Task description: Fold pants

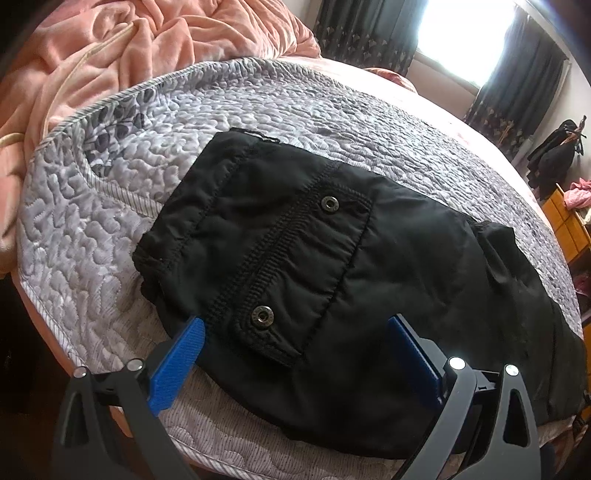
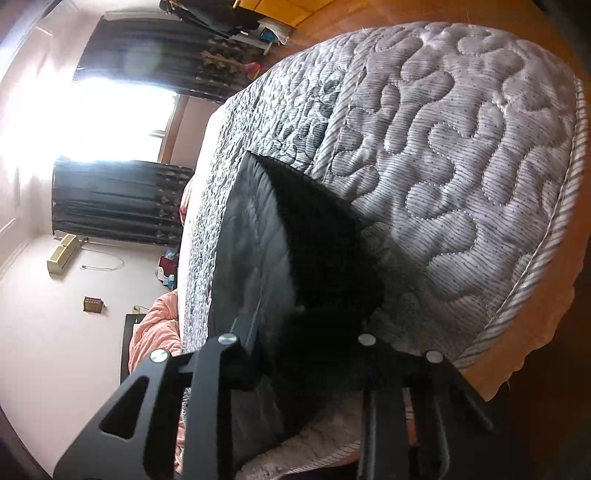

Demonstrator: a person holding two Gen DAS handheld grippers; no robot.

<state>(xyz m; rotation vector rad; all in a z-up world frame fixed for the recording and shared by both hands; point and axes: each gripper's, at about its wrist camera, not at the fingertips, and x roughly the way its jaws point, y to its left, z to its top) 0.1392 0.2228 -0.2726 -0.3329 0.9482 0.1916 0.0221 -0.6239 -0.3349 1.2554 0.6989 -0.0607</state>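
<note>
Black padded pants (image 1: 388,258) lie across a grey quilted bedspread (image 1: 258,107), a pocket flap (image 1: 303,251) with two metal snaps facing up. My left gripper (image 1: 295,325) stands open at the pants' near edge, and its blue pads (image 1: 181,365) straddle the flap without pressing it. In the right wrist view, which is rolled sideways, a dark fold of the pants (image 2: 325,240) rises between the jaws of my right gripper (image 2: 310,317). That gripper is shut on this fold, and the fabric hides its fingertips.
A rumpled pink blanket (image 1: 147,33) is heaped at the far left of the bed. The bedspread's striped edge (image 2: 517,295) drops off close to the right gripper. Dark curtains (image 1: 369,29) flank a bright window, and yellow wooden furniture (image 1: 565,221) stands beyond the bed's right side.
</note>
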